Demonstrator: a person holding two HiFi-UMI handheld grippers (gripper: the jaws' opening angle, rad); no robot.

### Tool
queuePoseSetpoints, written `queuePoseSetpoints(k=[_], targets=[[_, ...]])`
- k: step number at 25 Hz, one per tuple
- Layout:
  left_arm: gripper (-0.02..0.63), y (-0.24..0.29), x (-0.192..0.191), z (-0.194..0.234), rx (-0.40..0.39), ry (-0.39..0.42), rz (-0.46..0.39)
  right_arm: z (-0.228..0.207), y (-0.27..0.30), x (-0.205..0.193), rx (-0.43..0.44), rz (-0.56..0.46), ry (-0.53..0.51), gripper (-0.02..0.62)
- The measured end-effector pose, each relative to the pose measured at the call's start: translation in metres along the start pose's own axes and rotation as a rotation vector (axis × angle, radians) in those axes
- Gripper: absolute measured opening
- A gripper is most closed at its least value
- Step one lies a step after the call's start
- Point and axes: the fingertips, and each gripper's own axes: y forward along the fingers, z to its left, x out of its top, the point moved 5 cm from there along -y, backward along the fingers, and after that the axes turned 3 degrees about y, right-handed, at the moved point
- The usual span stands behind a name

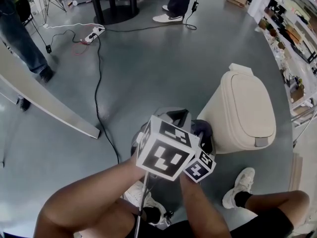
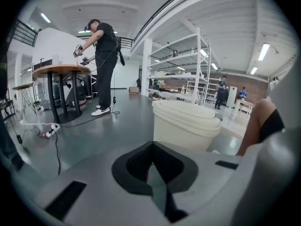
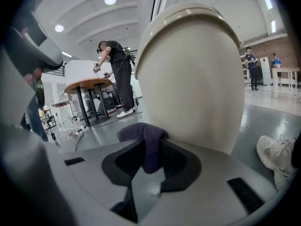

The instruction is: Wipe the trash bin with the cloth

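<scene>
A cream trash bin (image 1: 242, 113) with a closed lid stands on the grey floor, right of centre in the head view. My right gripper (image 3: 151, 157) is shut on a dark purple cloth (image 3: 146, 138), and the cloth is pressed against the bin's side wall (image 3: 193, 79). From the head, the cloth (image 1: 203, 129) shows at the bin's left side, just past the right gripper's marker cube (image 1: 199, 167). My left gripper (image 2: 153, 161) is shut with nothing in it, held left of the bin (image 2: 186, 124) and apart from it. Its large marker cube (image 1: 166, 150) hides its jaws from the head.
A black cable (image 1: 99, 98) and a power strip (image 1: 94, 32) lie on the floor to the left. A long white panel (image 1: 44, 103) slants at far left. Shelves (image 1: 292, 33) line the right side. My white shoe (image 1: 240, 182) rests near the bin. People stand farther off.
</scene>
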Motion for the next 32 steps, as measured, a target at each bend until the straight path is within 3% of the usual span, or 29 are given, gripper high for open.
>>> queuePoseSetpoints(k=[7, 15, 20, 26, 32], targets=[[0.0, 0.008, -0.006, 0.003, 0.011, 0.009, 0.03, -0.014, 0.027, -0.039, -0.013, 0.085, -0.096, 0.092], [0.0, 0.016, -0.013, 0.007, 0.007, 0.009, 0.056, -0.008, 0.039, -0.044, 0.014, 0.077, -0.099, 0.092], [0.0, 0.018, -0.01, 0.01, 0.0, -0.038, 0.054, 0.016, 0.023, -0.003, 0.068, -0.027, -0.027, 0.092], [0.0, 0.017, -0.007, 0.009, 0.029, -0.001, 0.051, 0.036, 0.004, 0.061, 0.117, -0.167, 0.027, 0.092], [0.0, 0.014, -0.014, 0.014, 0.072, 0.012, 0.093, 0.05, 0.007, 0.093, 0.108, -0.21, 0.064, 0.092]])
